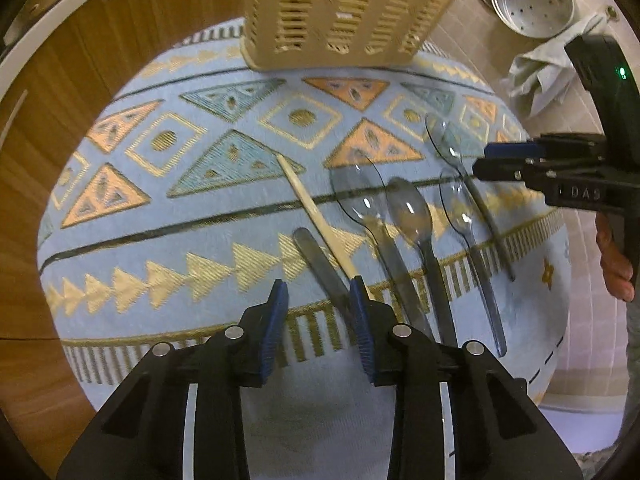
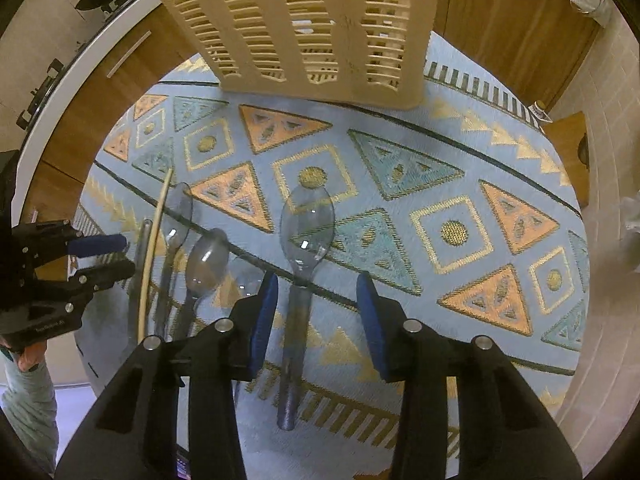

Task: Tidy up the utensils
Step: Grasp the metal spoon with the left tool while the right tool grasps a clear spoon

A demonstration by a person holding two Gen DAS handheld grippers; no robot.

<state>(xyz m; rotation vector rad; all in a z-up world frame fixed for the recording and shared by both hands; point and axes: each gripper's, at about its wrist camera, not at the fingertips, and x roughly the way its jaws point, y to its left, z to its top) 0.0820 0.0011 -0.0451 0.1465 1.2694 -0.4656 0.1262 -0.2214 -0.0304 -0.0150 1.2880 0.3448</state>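
Jaws of the right gripper [image 2: 316,292] gape, empty, astride a clear spoon [image 2: 306,224]. Left gripper [image 1: 318,300] likewise gapes above a wooden stick [image 1: 316,216]. Crowded handles beside it risk a double pickup.

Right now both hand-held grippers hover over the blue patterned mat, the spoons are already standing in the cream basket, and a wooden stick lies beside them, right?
Not quite. The spoons lie flat on the mat; none shows in the cream basket. The left wrist view shows this. The rest holds: the wooden stick lies beside them, and the left hand-held gripper and right hand-held gripper hover above.
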